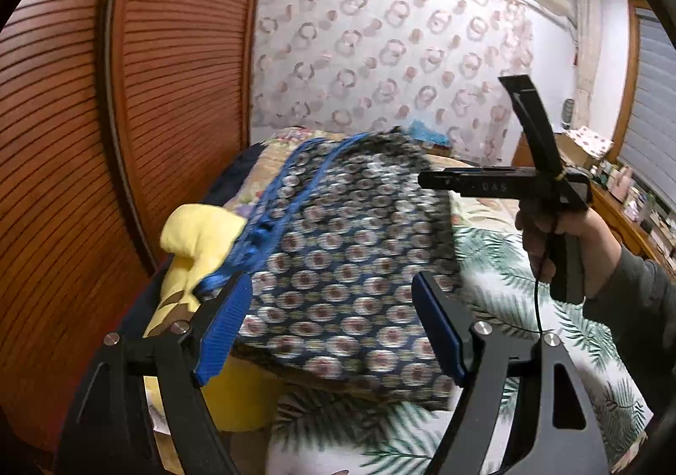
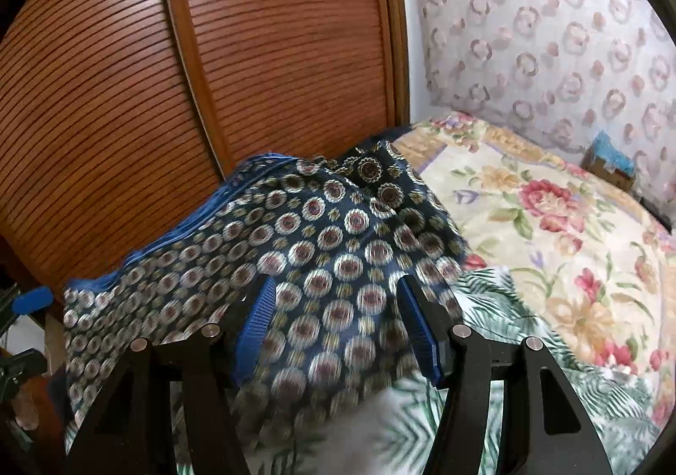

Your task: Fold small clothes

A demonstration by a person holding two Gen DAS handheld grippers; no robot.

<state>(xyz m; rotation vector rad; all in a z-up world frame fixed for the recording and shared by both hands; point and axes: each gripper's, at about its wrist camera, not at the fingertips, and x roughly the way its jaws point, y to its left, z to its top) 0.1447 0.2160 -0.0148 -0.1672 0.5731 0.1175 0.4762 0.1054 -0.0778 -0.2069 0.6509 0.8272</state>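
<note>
- Left claw (image 1: 333, 327): spread wide, blue ribbed pads apart, nothing pinched; patterned garment (image 1: 338, 247) lying beyond and between the pads, not pressed by either.
- Right claw (image 2: 338, 327): spread, blue pads apart, hovering over the same garment (image 2: 295, 255); cloth visible in the gap, no pad seen clamping it.
- Seen from the left wrist: right claw's fingers (image 1: 464, 185) splayed in a wide V, one pointing at the garment's far edge, the other tilted upward; gripped from below by a hand (image 1: 562, 238) in a dark grey sleeve (image 1: 633, 302), thin black cable hanging from the handle.
- Both claws angled downward toward the bed.
- Garment: dark navy cloth with rows of pale round medallions and a bright blue trim (image 1: 270, 217) along its left edge; folded into a roughly rectangular, rumpled bundle on the bed, near the left side by the wooden slatted door (image 1: 126, 95).
- Under and left of the garment: a yellow cloth (image 1: 198, 238), partly covered by it.
- Bed surface: green-and-white leaf-print sheet (image 1: 507, 297) nearest the claws, floral quilt (image 2: 549, 230) farther back toward the wall.
- Containers: a small box with blue wrapping (image 2: 612, 166) at the far edge of the bed against the wall; contents impossible to tell.
- Strong motion blur over cloth in both views.
</note>
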